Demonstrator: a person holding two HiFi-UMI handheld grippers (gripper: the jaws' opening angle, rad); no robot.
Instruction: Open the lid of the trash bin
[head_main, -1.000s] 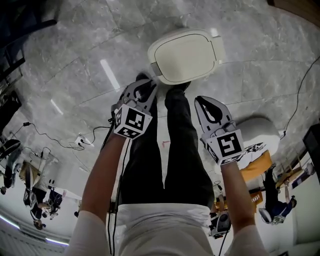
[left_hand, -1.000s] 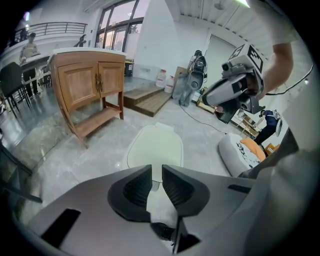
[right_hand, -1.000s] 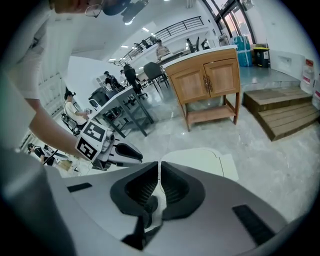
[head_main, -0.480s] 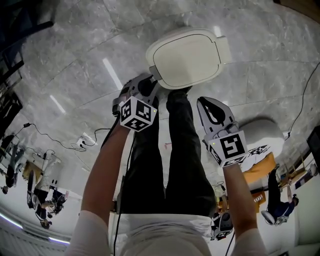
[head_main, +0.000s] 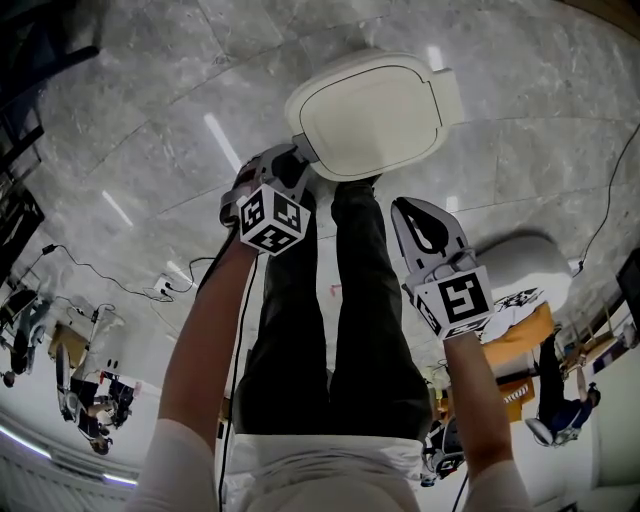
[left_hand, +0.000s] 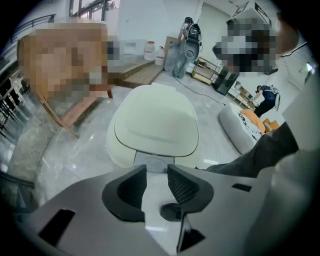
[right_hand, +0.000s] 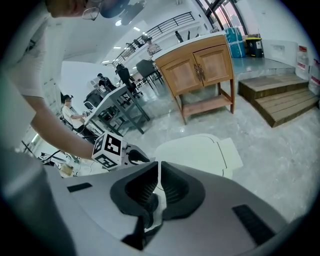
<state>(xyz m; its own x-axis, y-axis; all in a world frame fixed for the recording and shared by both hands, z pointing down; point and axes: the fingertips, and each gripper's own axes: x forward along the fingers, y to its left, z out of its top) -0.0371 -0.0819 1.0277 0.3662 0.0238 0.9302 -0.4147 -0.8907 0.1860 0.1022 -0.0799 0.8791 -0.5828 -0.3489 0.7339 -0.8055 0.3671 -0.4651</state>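
So the cream-white rounded plastic trash bin (head_main: 372, 115) sits on the grey marble floor (head_main: 150, 100), right in front of the person's dark trousers (head_main: 340, 330), with its lid (left_hand: 155, 125) down flat. The left gripper (head_main: 290, 160) is at the bin's near edge, pointing steeply down. Its jaws are spreading apart with nothing pinched, and the left gripper view just shows the bin's grey front panel (left_hand: 152, 162) through the gap. The right gripper (head_main: 415, 205) hangs off to the side, clear of the bin, with its jaws pretty much pressed together and empty.
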